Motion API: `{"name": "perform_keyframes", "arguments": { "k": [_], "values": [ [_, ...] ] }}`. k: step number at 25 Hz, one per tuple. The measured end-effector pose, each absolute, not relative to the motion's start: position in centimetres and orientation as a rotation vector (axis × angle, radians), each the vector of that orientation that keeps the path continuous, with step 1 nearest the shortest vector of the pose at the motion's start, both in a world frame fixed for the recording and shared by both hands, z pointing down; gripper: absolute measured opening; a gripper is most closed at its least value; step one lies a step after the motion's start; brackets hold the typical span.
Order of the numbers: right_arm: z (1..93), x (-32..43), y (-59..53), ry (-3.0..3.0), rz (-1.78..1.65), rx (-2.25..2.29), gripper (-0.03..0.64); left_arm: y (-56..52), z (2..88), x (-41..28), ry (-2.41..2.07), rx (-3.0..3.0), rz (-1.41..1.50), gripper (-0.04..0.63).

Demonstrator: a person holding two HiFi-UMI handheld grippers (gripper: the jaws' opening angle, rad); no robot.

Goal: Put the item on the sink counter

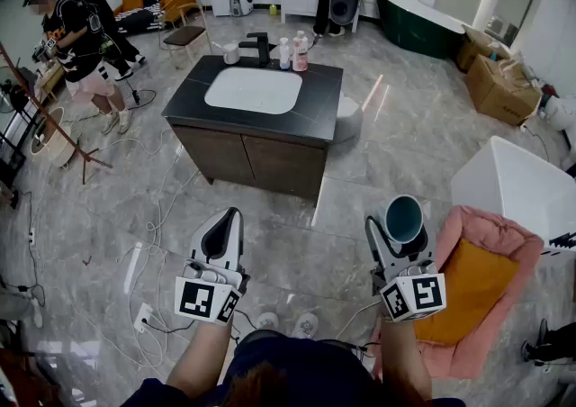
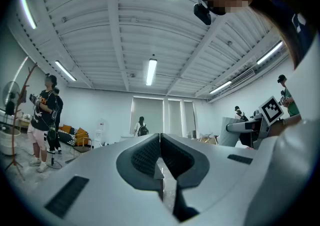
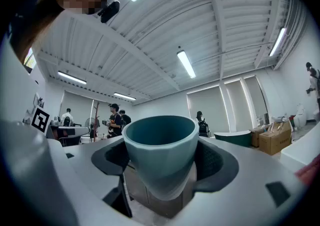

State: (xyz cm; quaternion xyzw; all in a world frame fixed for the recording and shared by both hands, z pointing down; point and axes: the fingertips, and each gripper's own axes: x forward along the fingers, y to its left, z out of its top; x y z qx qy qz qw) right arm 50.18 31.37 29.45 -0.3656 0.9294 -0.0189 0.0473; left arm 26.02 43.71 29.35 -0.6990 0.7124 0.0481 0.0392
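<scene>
The dark-topped sink counter (image 1: 317,99) with its white basin (image 1: 253,90) stood across the marble floor, well apart from both grippers. It lay ahead of the person and off to the left of the right gripper (image 1: 402,227). That claw pinched a teal cup (image 1: 404,216) by its sides, jaws spread wide around it. The right gripper view showed the cup (image 3: 160,155) upright, mouth up, long axis vertical, pads against its tapering wall. The left gripper (image 1: 221,236), jaws pressed together on nothing, lay somewhat nearer the counter's front. By my judgement the right hand would have to carry the cup forward and leftward; bare counter showed right of the basin. At the back edge stood a black faucet (image 1: 261,43) and two small bottles (image 1: 292,52). A pale object (image 1: 231,54) beside them was too small to name. In the head view the jaws hid the cup's base
</scene>
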Motion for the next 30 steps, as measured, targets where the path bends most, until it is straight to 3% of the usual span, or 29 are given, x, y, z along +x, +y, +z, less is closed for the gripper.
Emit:
{"name": "perform_keyframes", "arguments": {
  "k": [16,24,30],
  "values": [
    [28.6,49.9,32.8,2.805,-0.144,-1.018,0.399,45.5,28.8,26.7,2.193,-2.096,0.161,0.023],
    [28.4,44.1,29.8,2.803,-0.137,-1.018,0.399,41.8,29.7,20.9,2.191,-2.118,0.187,0.023],
    [27.8,35.8,25.9,2.773,-0.113,-1.060,0.399,36.5,29.4,12.7,2.127,-2.168,0.200,0.023]
  ]
}}
